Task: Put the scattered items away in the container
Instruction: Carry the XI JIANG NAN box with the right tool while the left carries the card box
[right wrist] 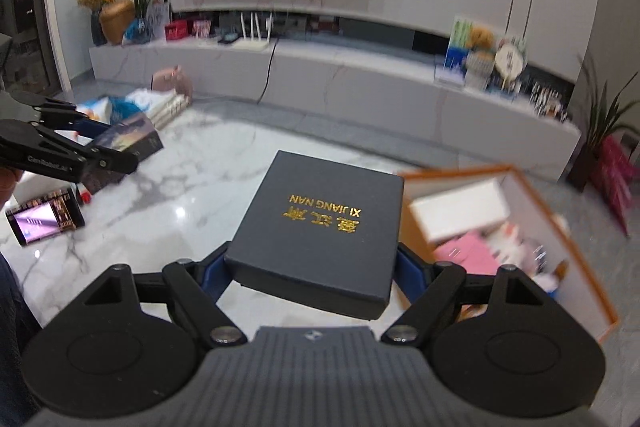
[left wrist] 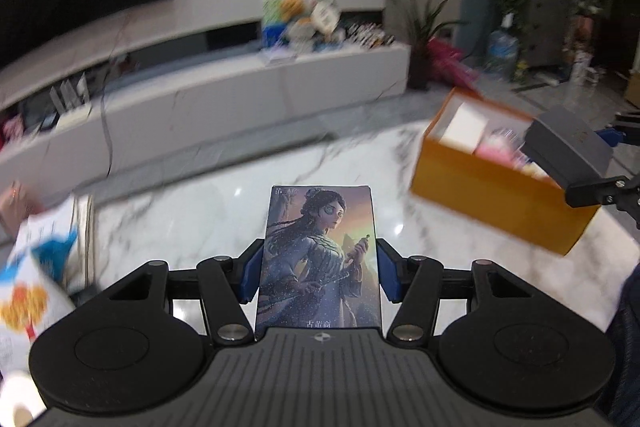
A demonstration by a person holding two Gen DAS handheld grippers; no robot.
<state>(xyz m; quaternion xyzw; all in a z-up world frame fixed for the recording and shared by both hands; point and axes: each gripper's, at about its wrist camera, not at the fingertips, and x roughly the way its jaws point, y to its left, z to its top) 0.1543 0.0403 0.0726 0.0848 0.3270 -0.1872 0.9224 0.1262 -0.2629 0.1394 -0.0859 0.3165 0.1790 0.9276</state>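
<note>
Orange container [right wrist: 516, 183] blurred, contents unclear — left claw [left wrist: 319, 269] grips picture box [left wrist: 318, 259], right claw [right wrist: 314, 267] dark box [right wrist: 320, 227].

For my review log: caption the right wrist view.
Right claw holds a dark box beside the open orange container.

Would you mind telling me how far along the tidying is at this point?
Done: the orange container already holds a white box and pink items. In hand: the left gripper is shut on an illustrated box, and the right gripper is shut on a dark grey box, both off the table. Left: a phone lies on the marble table.
</note>
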